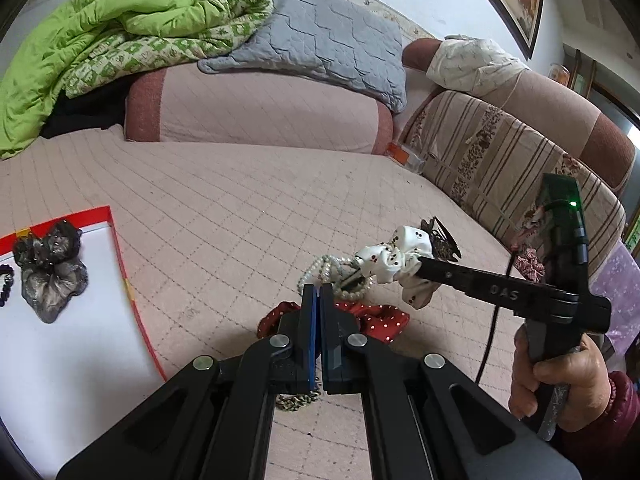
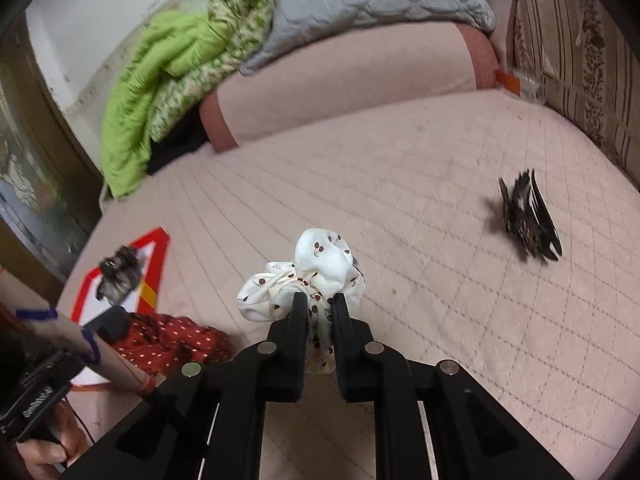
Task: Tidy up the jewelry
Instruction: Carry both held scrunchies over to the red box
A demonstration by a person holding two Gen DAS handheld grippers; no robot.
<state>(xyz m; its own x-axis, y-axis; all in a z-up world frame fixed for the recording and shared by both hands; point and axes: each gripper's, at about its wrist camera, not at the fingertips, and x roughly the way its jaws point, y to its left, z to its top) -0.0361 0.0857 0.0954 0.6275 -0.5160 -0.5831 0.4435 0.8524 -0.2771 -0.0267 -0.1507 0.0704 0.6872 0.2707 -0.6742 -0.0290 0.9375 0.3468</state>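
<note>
My right tongs (image 2: 319,312) are clamped on the white scrunchie (image 2: 316,272) with the little cherry print, and it hangs off the bed cover (image 2: 400,184), bunched in front of the fingers. My left tongs (image 1: 319,300) are pressed together with nothing visibly between them, poised over the pile near the front edge of the bed: the pearl necklace (image 1: 326,270), the red dotted scrunchie (image 1: 376,320) and a bit of dark chain (image 1: 296,402) showing under the fingers. Whether the left fingers touch that pile I cannot tell.

The white tray with the red rim (image 1: 120,256) lies at the left side of the bed, well apart from the pile, and already holds the grey-black scrunchie (image 1: 50,268). A dark hair claw (image 2: 528,216) sits alone on the cover toward the right side.

I judge the step in hand to be carrying the white scrunchie across to the tray. To do it well I should keep the squeeze steady, since soft fabric slips when the grip eases, and lift high enough that the trailing folds clear the necklace; from the left view the cloth hangs close above the pearls and could snag them. I would set it on a bare white part of the tray, beside the grey-black one rather than on top, and part the fingers only once the cloth rests on the surface. The left tongs should stay clear of the path.
</note>
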